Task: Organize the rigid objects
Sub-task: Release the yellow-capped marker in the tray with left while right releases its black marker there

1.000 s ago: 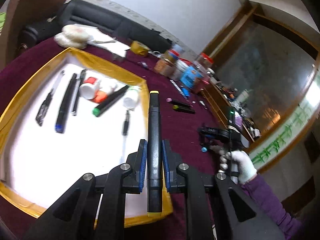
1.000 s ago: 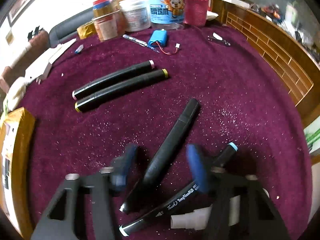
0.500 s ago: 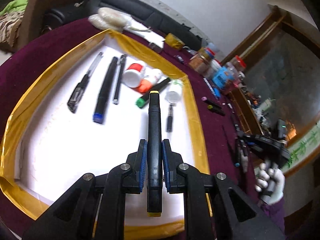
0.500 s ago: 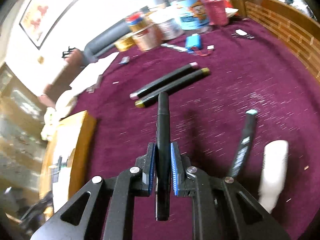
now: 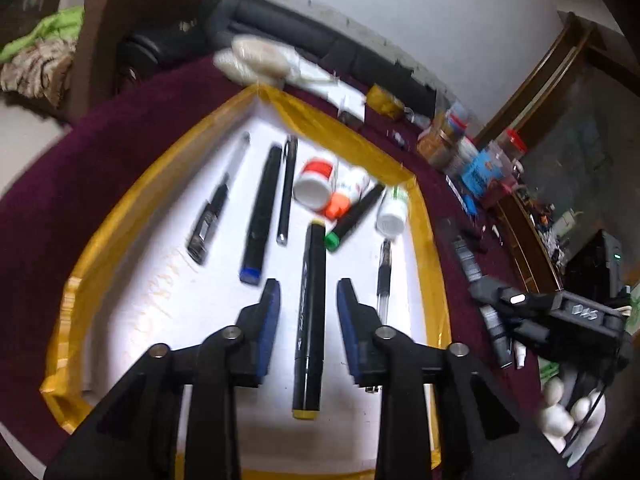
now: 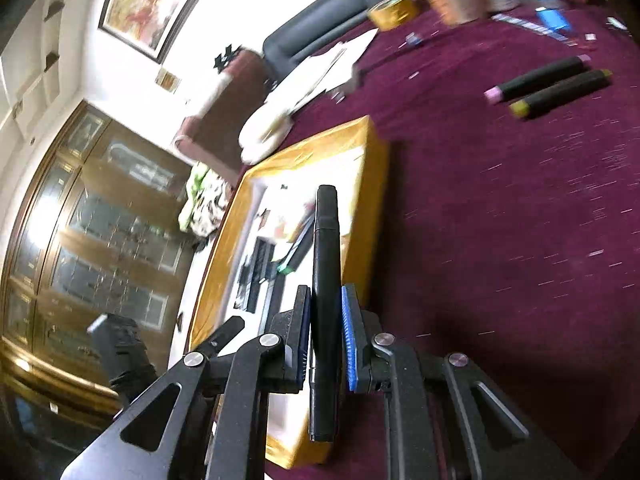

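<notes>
Left claw hangs over the tray, tilted down at the white floor, fingers spread wide apart and gripping nothing. The yellow marker lies in the gap between the pads without touching either one; can't tell if it's flat on the tray floor. Its long axis runs 12 to 6 in the left view, one yellow cap at 6 near the claw base, the other at 12 pointing into the pile.

Past that tip, around 12 to 1, sit a red-lidded jar, an orange cap, a green marker slanting toward 1, and a white bottle. At 10 to 11 there's a blue marker flanked by two pens, all roughly parallel to the yellow one. A thin gel pen lies at 2 off the right finger.

Right claw is clenched on a black marker, held level above the tray's near edge, with the maroon bench off to 3. That marker points straight ahead, 12 to 6 in the right view, sticking out both ends of the pads. Two more markers lie side by side on the bench at 2, well apart from the tray
</notes>
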`<state>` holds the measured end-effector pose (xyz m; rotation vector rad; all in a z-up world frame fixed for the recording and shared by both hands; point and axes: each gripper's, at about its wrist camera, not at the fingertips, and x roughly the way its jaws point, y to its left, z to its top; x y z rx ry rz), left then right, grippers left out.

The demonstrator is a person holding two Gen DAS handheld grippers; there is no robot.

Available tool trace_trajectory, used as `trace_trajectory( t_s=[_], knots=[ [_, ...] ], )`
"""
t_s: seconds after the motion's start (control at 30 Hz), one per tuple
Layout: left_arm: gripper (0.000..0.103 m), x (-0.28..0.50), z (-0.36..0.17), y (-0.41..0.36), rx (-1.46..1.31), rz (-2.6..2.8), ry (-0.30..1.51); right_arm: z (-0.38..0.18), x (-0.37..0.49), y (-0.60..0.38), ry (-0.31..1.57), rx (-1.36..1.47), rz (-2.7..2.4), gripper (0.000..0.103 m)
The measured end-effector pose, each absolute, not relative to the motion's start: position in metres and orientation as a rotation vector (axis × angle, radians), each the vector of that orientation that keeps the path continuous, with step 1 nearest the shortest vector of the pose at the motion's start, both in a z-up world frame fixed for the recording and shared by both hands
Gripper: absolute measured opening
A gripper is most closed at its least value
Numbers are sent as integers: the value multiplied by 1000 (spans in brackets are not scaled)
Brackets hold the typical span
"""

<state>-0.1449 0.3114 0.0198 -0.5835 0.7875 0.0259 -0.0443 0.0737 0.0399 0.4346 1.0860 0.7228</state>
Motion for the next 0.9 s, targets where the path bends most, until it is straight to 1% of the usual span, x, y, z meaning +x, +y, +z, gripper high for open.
trace_trajectory(
  t_s=[0.07, 0.1, 0.27, 0.37, 0.53, 0.67, 0.77, 0.83, 0.9],
  knots=[
    [43, -154, 29, 312, -566, 44, 742, 34, -47, 93, 1109, 421, 738, 13],
    [45, -159, 35, 313, -556, 53, 716, 30, -49, 104, 1122, 408, 742, 13],
    [47, -174, 51, 320, -536, 73, 646, 12, -52, 138, 1172, 354, 721, 13],
    [48, -177, 52, 325, -549, 65, 633, 14, -54, 144, 1149, 335, 700, 14],
    [48, -175, 48, 331, -580, 56, 643, 18, -54, 143, 1135, 337, 700, 28],
    [49, -177, 48, 330, -589, 50, 642, 30, -59, 125, 1071, 316, 703, 31],
    [54, -178, 51, 324, -582, 32, 638, 39, -62, 107, 1015, 315, 693, 35],
    [55, -179, 55, 317, -573, 18, 634, 44, -63, 87, 979, 320, 666, 38],
    [55, -178, 57, 308, -556, 0, 636, 49, -64, 62, 933, 331, 628, 39]
  ],
)
